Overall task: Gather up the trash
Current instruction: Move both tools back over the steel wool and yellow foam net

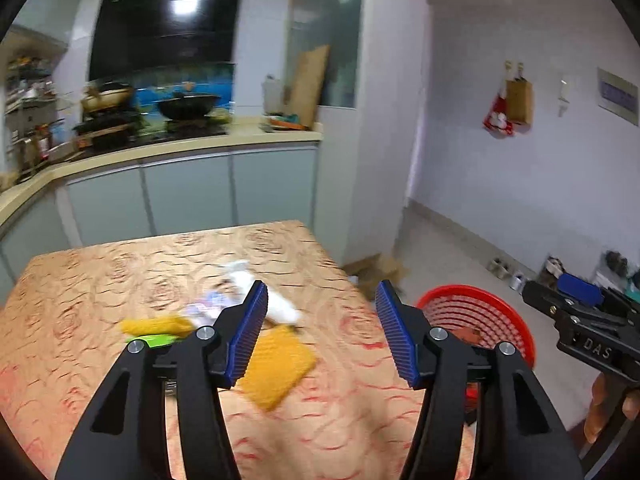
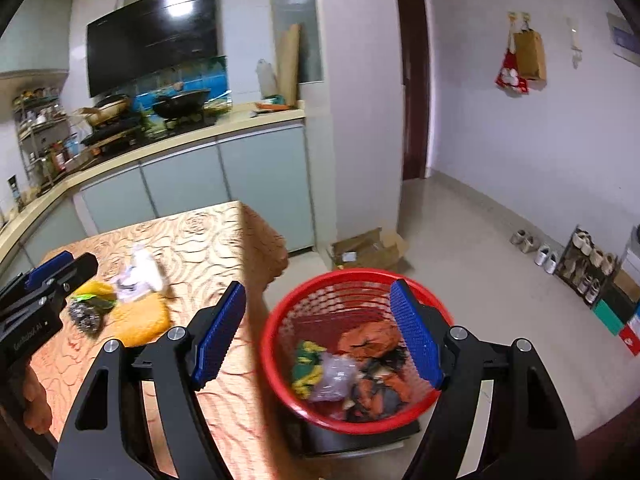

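Note:
Trash lies on a table with an orange patterned cloth (image 1: 100, 280): a white crumpled tissue (image 1: 248, 280), a yellow sponge cloth (image 1: 280, 364), a yellow wrapper (image 1: 156, 325) and a green piece (image 1: 158, 339). The right wrist view also shows a steel scourer (image 2: 85, 317). My left gripper (image 1: 322, 334) is open and empty above the table's right part. My right gripper (image 2: 318, 330) is open and empty over the rim of a red basket (image 2: 280, 320) that holds orange, green and clear wrappers. The basket also shows in the left wrist view (image 1: 500, 312).
The red basket stands on a dark stool beside the table's right edge. A kitchen counter (image 1: 180, 148) with a stove and pans runs behind. A cardboard box (image 2: 368, 250) lies on the floor. Shoes (image 2: 544, 254) line the right wall.

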Action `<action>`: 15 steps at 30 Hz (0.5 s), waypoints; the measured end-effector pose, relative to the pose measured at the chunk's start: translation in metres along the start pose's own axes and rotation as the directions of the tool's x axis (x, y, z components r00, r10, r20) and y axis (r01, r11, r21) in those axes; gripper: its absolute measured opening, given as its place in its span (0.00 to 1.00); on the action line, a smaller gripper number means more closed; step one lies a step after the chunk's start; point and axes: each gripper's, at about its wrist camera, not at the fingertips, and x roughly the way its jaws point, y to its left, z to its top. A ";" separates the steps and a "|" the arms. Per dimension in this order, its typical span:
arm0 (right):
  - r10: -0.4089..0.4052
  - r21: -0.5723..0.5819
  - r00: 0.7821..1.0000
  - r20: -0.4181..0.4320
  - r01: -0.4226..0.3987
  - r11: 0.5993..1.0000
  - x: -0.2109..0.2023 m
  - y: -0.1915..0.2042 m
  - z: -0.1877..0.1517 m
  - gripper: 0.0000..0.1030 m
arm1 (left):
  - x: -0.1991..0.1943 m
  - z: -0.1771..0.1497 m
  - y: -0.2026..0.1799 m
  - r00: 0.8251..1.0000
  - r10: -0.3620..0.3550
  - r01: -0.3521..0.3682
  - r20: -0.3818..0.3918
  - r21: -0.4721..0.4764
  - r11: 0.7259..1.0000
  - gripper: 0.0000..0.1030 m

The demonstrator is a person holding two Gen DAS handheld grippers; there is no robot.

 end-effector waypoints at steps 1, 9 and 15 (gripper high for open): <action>0.008 -0.006 1.000 0.000 -0.008 1.000 0.000 0.006 0.000 0.70 | -0.004 0.000 0.010 1.000 0.018 -0.018 0.003 -0.016 1.000 0.53; 0.092 -0.065 0.996 -0.007 -0.092 0.994 0.003 0.057 -0.002 0.70 | -0.031 -0.010 0.079 0.986 0.169 -0.168 0.001 -0.114 0.979 0.54; 0.146 -0.105 0.989 -0.027 -0.148 0.983 0.009 0.095 -0.007 0.70 | -0.038 -0.022 0.115 0.970 0.243 -0.244 -0.028 -0.165 0.956 0.57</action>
